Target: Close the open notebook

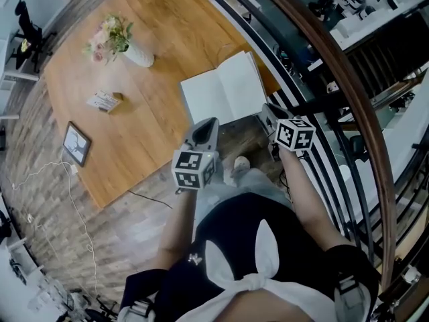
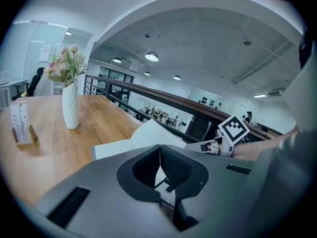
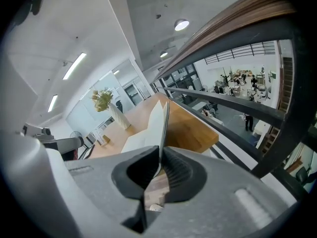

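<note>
The head view alone shows the whole layout: the notebook point(image 1: 224, 92) lies open, white pages up, at the right edge of the wooden table point(image 1: 154, 19), centre of the frame, with a vase point(image 1: 137, 56) of flowers at upper left, and a card holder point(image 1: 105, 101) and a picture frame point(image 1: 76, 143) at left. It does not show jaw state. The right gripper view supplies it: the right gripper point(image 3: 161, 160) has its jaws clenched on the thin edge of the notebook's point(image 3: 148, 128) right-hand leaf, which stands raised and appears edge-on, running up from the jaws at frame centre. In the head view the right gripper point(image 1: 268, 111) sits at the notebook's lower right corner, beside the railing point(image 1: 322, 52). The left gripper view shows the left gripper point(image 2: 160, 155) with jaws together and nothing gripped; the notebook point(image 2: 148, 135) lies beyond its tips, apart from them, with the other gripper's marker cube point(image 2: 233, 129) at right. In the head view the left gripper point(image 1: 204, 127) is just below the notebook's lower edge.
</note>
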Available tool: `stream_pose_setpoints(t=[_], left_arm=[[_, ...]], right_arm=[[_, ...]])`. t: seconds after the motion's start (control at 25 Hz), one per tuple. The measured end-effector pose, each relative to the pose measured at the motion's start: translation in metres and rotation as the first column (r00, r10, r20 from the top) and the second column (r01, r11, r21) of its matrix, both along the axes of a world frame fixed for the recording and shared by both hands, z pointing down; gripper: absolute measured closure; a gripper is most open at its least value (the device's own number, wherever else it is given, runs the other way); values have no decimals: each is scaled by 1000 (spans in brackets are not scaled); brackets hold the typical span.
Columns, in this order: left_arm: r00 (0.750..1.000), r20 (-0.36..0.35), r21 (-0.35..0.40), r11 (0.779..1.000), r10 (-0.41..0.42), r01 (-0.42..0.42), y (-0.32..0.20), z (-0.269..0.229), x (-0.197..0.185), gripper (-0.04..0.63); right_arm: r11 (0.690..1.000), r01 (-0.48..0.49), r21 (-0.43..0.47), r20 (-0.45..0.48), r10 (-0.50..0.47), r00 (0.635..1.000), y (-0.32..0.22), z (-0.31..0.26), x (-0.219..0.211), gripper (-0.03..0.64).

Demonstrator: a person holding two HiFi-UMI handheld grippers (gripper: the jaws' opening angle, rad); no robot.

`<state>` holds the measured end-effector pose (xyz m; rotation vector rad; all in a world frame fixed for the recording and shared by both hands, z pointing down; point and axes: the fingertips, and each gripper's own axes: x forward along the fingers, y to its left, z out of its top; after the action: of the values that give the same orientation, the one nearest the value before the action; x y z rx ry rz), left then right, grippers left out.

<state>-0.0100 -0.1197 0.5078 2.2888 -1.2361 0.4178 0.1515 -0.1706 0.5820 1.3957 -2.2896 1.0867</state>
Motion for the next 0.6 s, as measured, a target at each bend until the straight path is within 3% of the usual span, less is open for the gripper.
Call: stream_pose_setpoints(t=[0.6], left_arm=[[999,2,-2,999,-44,44,11,1,-16,577]], right_arm=[[996,61,64,-38,-59,998,6,-19,-16,591]])
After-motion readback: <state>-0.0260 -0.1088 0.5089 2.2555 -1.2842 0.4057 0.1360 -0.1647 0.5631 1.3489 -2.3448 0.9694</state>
